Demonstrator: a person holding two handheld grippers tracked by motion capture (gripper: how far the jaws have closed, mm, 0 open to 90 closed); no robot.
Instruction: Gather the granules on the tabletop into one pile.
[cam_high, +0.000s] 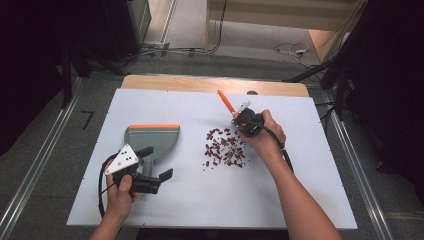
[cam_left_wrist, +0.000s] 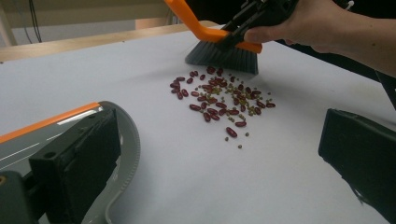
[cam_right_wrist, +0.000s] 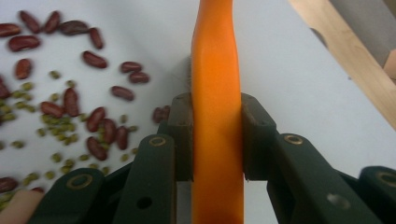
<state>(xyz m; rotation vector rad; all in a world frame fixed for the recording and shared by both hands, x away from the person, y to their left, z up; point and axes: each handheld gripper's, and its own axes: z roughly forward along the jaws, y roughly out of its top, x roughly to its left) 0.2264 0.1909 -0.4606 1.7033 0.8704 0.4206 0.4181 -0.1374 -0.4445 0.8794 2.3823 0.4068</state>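
Note:
A small brush with an orange handle (cam_high: 225, 101) and grey bristles (cam_left_wrist: 223, 57) stands at the far edge of a scatter of red and green beans (cam_high: 225, 148). My right gripper (cam_high: 240, 118) is shut on that handle, and its jaws press the orange handle (cam_right_wrist: 217, 93) from both sides, with beans (cam_right_wrist: 70, 109) to their left. A grey dustpan with an orange lip (cam_high: 152, 136) lies flat to the left of the beans. My left gripper (cam_high: 156, 164) hovers at the dustpan's near end, jaws wide open. One jaw is over the dustpan (cam_left_wrist: 119, 140); bare table lies between the jaws.
The white board (cam_high: 300, 190) covers most of a wooden table, whose wood (cam_high: 190, 82) shows along the far edge. Cables (cam_high: 292, 49) lie on the floor beyond it. Metal rails (cam_high: 35, 170) run along both sides of the table.

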